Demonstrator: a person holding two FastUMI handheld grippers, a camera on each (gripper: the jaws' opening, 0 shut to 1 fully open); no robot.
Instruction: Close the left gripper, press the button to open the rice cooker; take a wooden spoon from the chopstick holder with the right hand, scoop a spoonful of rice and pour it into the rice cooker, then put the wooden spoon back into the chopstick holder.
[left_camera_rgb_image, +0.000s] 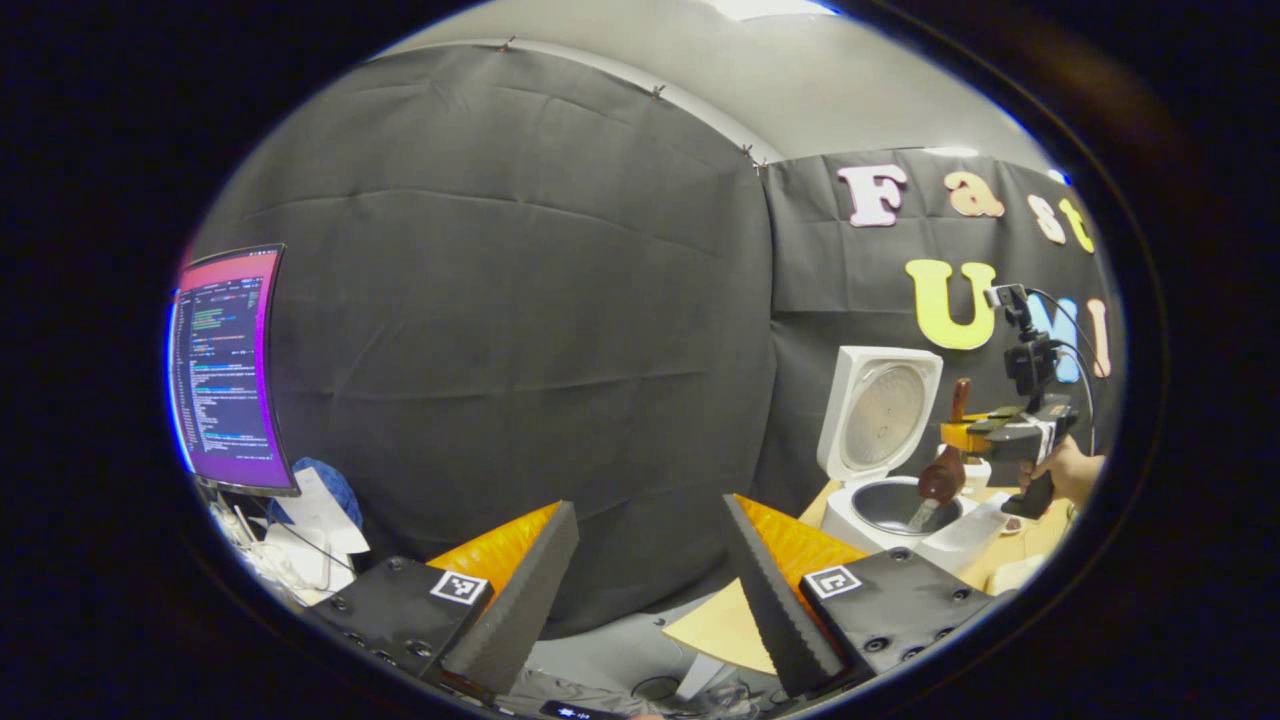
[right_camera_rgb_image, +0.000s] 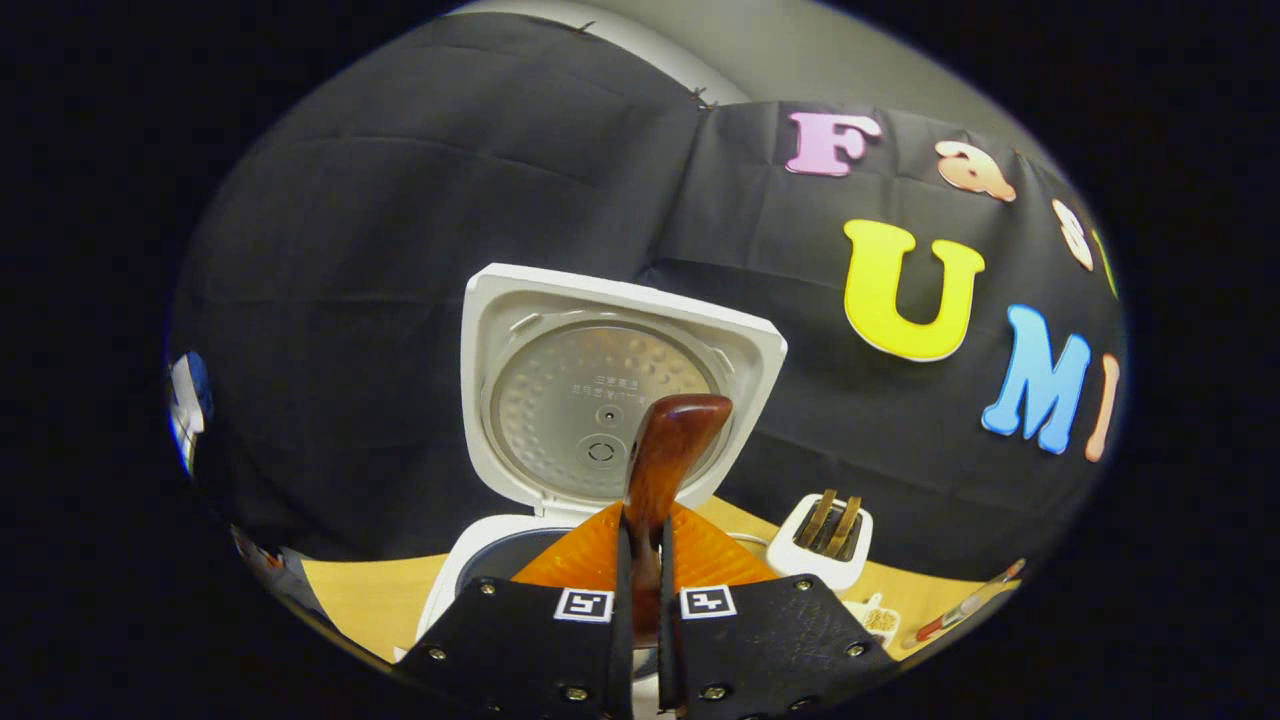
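**Right tool tips the wooden spoon over the open rice cooker**

The right tool (right_camera_rgb_image: 640, 600) clamps the wooden spoon (right_camera_rgb_image: 665, 450) by its handle, both fingers pressed narrow against it, the handle end rising in front of the raised lid (right_camera_rgb_image: 560, 330) in the right gripper view. In the left gripper view the same tool (left_camera_rgb_image: 965, 432), held by a hand (left_camera_rgb_image: 1075, 470), hangs above the rice cooker (left_camera_rgb_image: 900, 520); the spoon (left_camera_rgb_image: 945, 470) hangs bowl-down over the inner pot (left_camera_rgb_image: 893, 503), and pale grains fall from the bowl into the pot. The lid (left_camera_rgb_image: 880, 410) stands upright behind the pot. The left tool (left_camera_rgb_image: 650, 580) is well away from the cooker, off its left side, its fingers spread wide with nothing between them. The chopstick holder (right_camera_rgb_image: 825, 545) stands on the desk (right_camera_rgb_image: 370, 595) just right of the cooker, with two wooden utensils standing in it. Far left of the cooker, a monitor (left_camera_rgb_image: 225, 370) glows above a clutter of papers
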